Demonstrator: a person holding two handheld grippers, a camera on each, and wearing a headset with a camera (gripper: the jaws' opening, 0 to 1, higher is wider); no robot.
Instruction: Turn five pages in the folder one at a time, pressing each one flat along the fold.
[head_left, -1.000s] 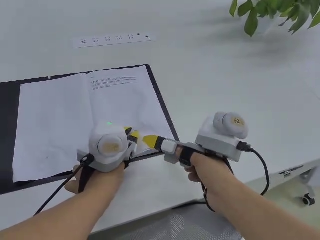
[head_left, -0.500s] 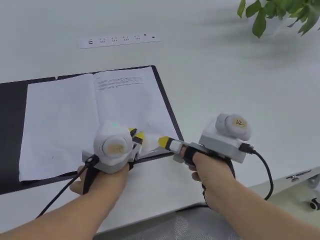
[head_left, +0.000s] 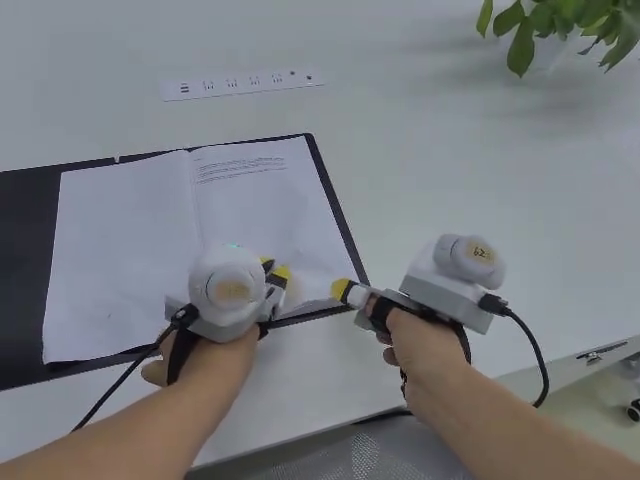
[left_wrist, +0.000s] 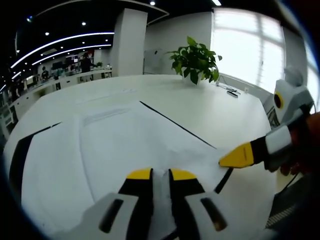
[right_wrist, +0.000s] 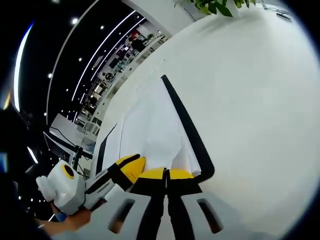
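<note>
The black folder (head_left: 22, 210) lies open on the white table, with white pages spread across both halves. My left gripper (head_left: 278, 273) sits at the lower edge of the right-hand page (head_left: 262, 205). Its yellow tips are drawn close together (left_wrist: 161, 174) with a thin strip of white paper between them. My right gripper (head_left: 342, 291) hovers shut just past the folder's lower right corner, a short gap from the left one. In the right gripper view its jaws (right_wrist: 166, 173) are pressed together beside the folder's black edge (right_wrist: 186, 122), and the left gripper's tip (right_wrist: 131, 167) shows at left.
A white power strip (head_left: 245, 82) lies beyond the folder. A leafy plant (head_left: 560, 30) stands at the far right corner. The table's front edge (head_left: 600, 345) runs close behind my right hand, and a black cable (head_left: 527, 340) trails from that gripper.
My right gripper has drawn back to the right, away from the left gripper's tips and off the page corner. The left gripper has stayed at the page's lower edge.
</note>
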